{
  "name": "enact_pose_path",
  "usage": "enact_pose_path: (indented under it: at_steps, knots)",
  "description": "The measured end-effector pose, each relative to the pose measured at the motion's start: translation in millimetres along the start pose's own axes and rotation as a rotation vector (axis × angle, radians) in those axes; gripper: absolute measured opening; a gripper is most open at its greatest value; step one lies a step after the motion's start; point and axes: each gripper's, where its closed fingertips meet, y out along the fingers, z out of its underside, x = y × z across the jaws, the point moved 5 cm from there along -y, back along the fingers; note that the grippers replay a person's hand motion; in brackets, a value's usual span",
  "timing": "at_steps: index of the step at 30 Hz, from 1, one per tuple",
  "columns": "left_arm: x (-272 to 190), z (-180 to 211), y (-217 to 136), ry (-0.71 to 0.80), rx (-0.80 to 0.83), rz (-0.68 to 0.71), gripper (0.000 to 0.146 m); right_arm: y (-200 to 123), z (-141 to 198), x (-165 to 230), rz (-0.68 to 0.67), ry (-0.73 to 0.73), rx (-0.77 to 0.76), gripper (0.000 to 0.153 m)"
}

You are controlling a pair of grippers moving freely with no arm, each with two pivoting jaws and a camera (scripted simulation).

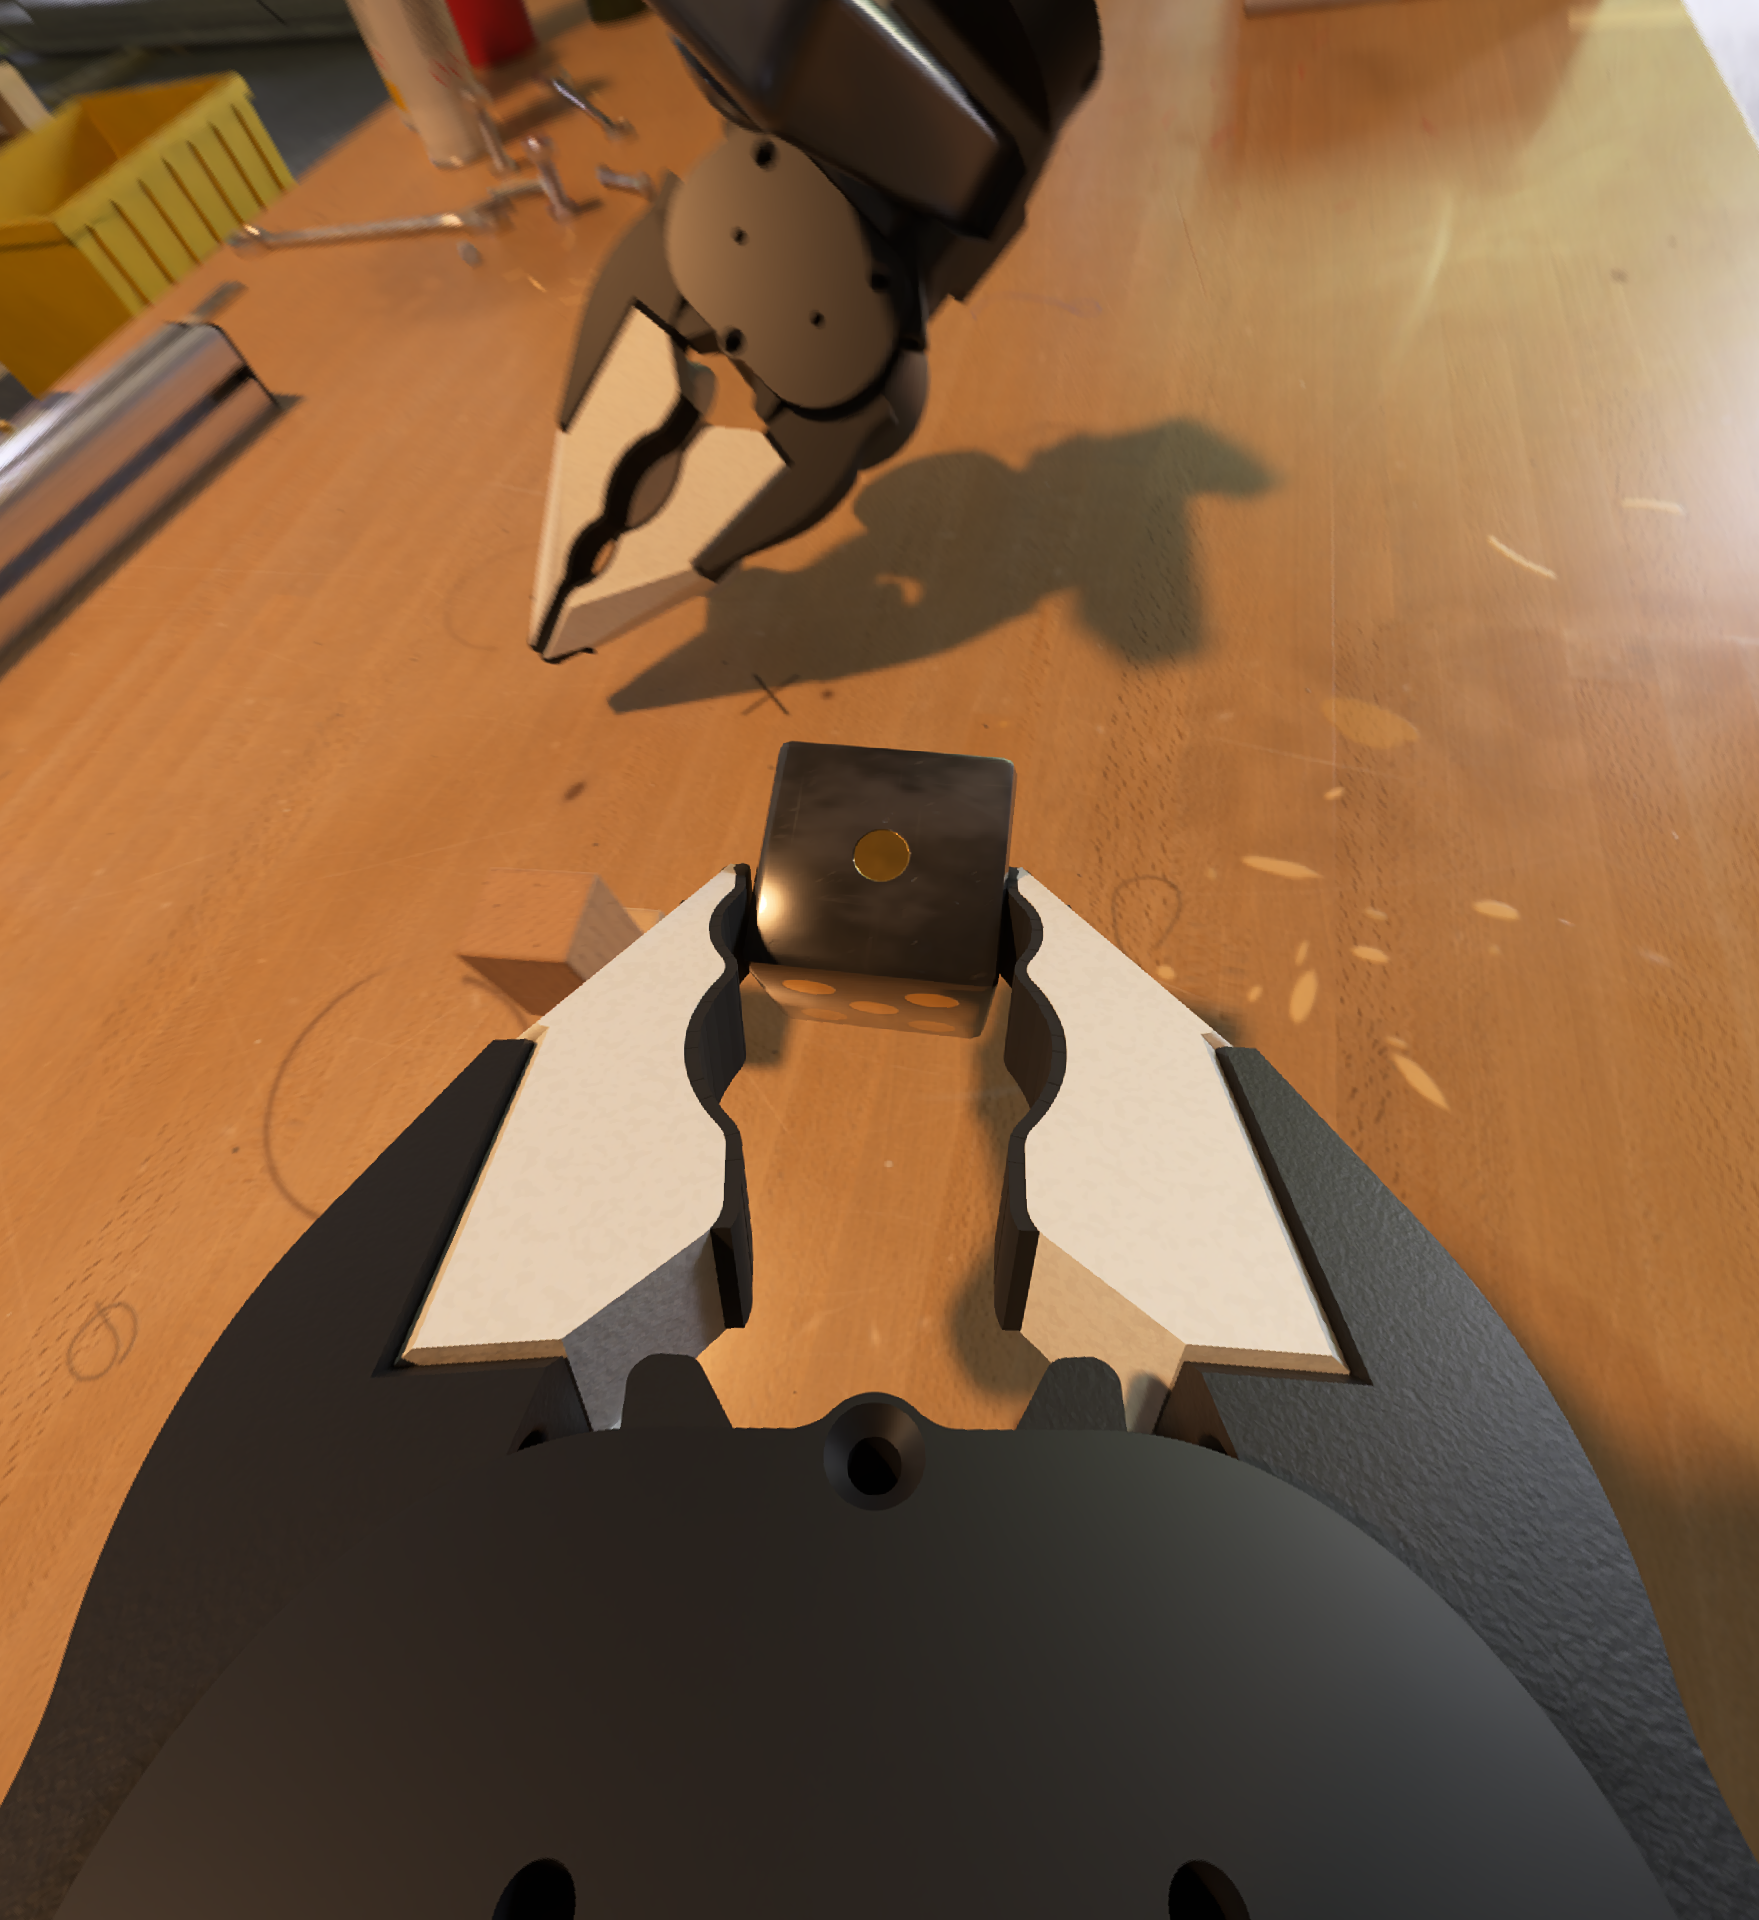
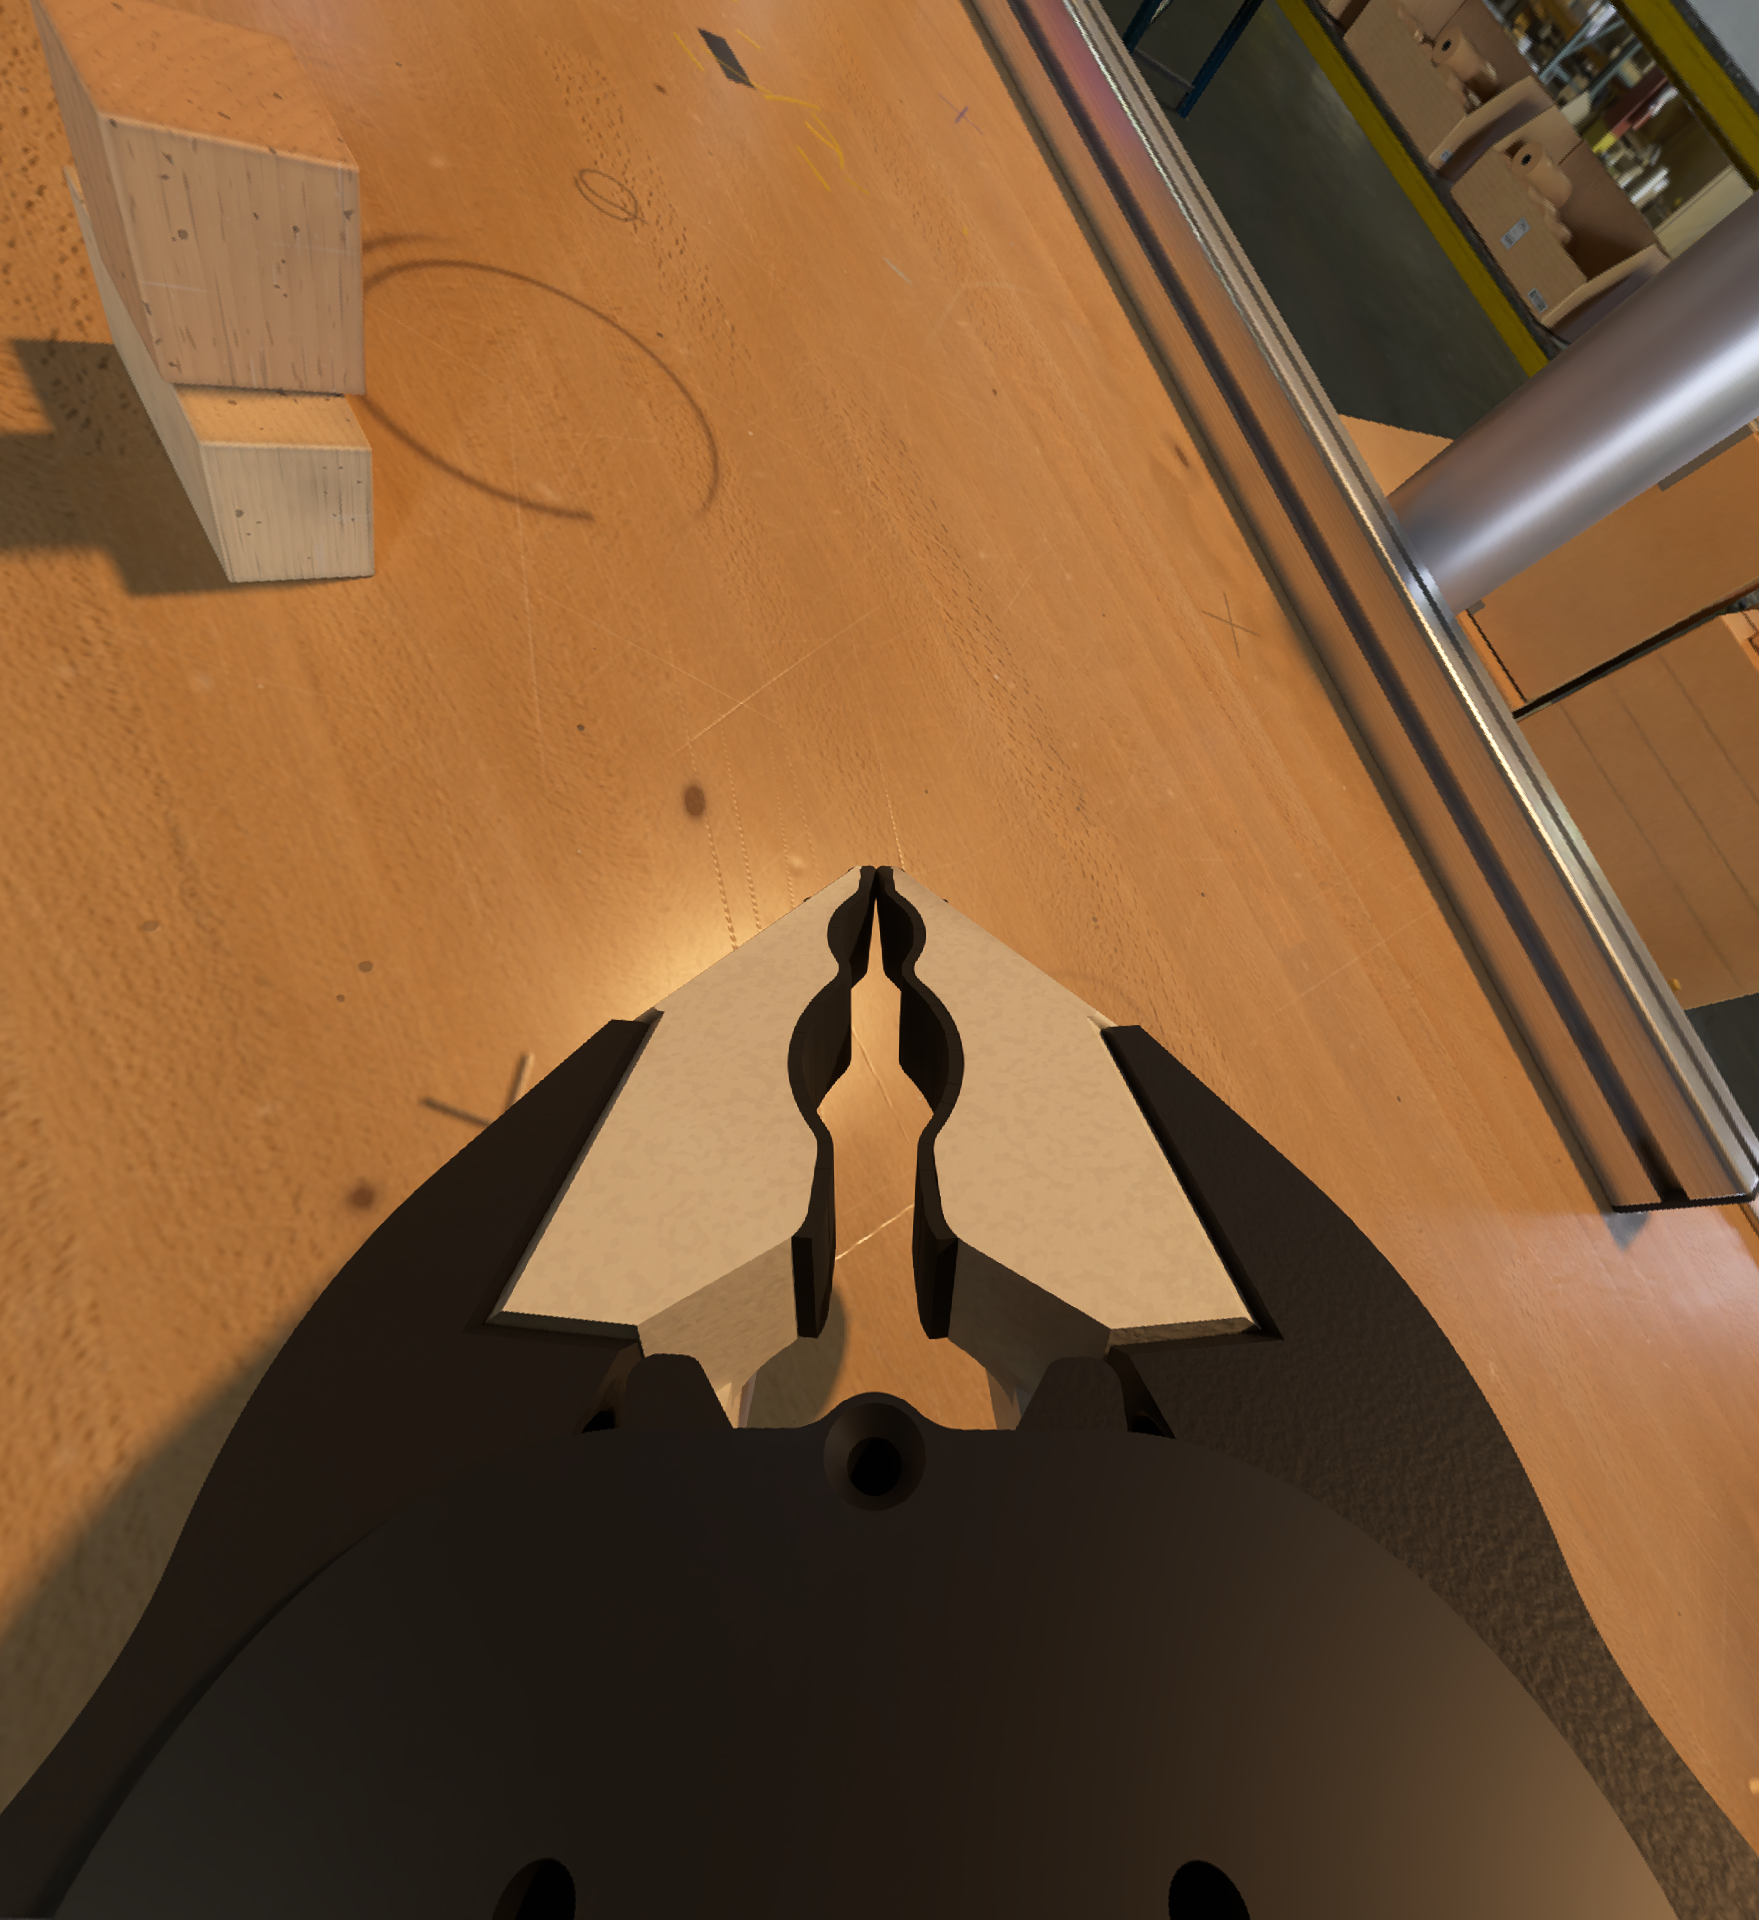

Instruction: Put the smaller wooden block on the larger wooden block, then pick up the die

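Stacking appeared done: a pale square-ended wooden block [image 2: 231, 239] was seen resting on a longer pale wooden block [image 2: 277, 488], both on the orange wooden surface [image 2: 854, 623]. A glossy black die with gold pips [image 1: 885, 873] was gripped between the left claw [image 1: 880, 914] tips, single pip up, no long axis; lift-off could not be judged. The right claw [image 2: 875, 883] was closed, empty.

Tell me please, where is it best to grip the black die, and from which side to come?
Grip the die on its two opposite flat side faces, coming in low along the table, as the left gripper does. The die sits square between the fingertips, so the flat pads can meet flat faces; its rounded edges would probably slip.
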Motion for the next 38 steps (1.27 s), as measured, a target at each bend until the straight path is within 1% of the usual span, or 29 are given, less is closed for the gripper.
enact_pose_path:
  at_steps: [3,7,13,38]
  knots:
    - [-7.2,0.1,5.8,0.009,0.038,0.032,0.048,0.3,0.0,0.4,0.0,-0.005,0.002,0.0]
    - [-7.4,4.3,8.5,0.012,0.082,0.029,0.048,0.7,0.1,1.1,0.001,-0.011,0.006,0.0]
    - [-7.0,5.5,8.3,0.004,0.08,0.041,0.048,2.2,0.3,3.6,0.007,-0.042,0.022,0.0]
    - [-7.0,5.2,8.6,0.026,0.075,0.048,0.048,1.2,0.0,2.0,0.011,-0.025,0.016,0.0]
